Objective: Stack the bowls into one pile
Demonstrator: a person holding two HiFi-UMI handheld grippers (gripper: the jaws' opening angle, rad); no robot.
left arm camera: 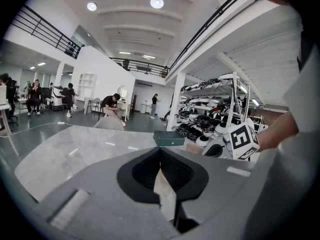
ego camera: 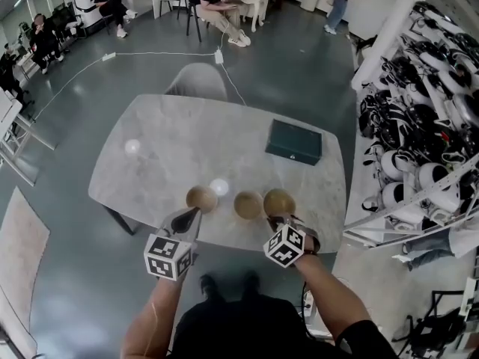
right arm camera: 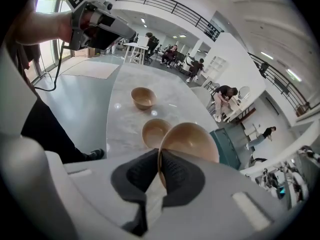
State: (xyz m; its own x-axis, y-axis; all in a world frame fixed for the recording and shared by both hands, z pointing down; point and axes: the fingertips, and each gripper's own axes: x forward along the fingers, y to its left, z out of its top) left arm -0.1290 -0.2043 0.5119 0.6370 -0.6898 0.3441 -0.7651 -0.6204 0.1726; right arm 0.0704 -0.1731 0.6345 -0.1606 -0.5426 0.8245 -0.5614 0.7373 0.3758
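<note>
Three tan bowls are near the front edge of the marble table (ego camera: pixel 172 148). The left bowl (ego camera: pixel 201 197) (right arm camera: pixel 143 97) and the middle bowl (ego camera: pixel 248 204) (right arm camera: pixel 154 132) rest on the tabletop. The right bowl (ego camera: pixel 279 200) (right arm camera: pixel 192 141) is tilted and lifted off the table, with my right gripper (ego camera: pixel 278 217) (right arm camera: pixel 160 156) shut on its near rim. My left gripper (ego camera: pixel 194 212) (left arm camera: pixel 160 151) is shut with nothing between its jaws; it hovers just in front of the left bowl, apart from it. No bowl shows in the left gripper view.
A dark green box (ego camera: pixel 294 141) (left arm camera: pixel 169 138) lies at the table's far right. A grey chair (ego camera: pixel 197 81) stands behind the table. Shelves of black-and-white gear (ego camera: pixel 419 126) line the right side. People sit at desks at the back.
</note>
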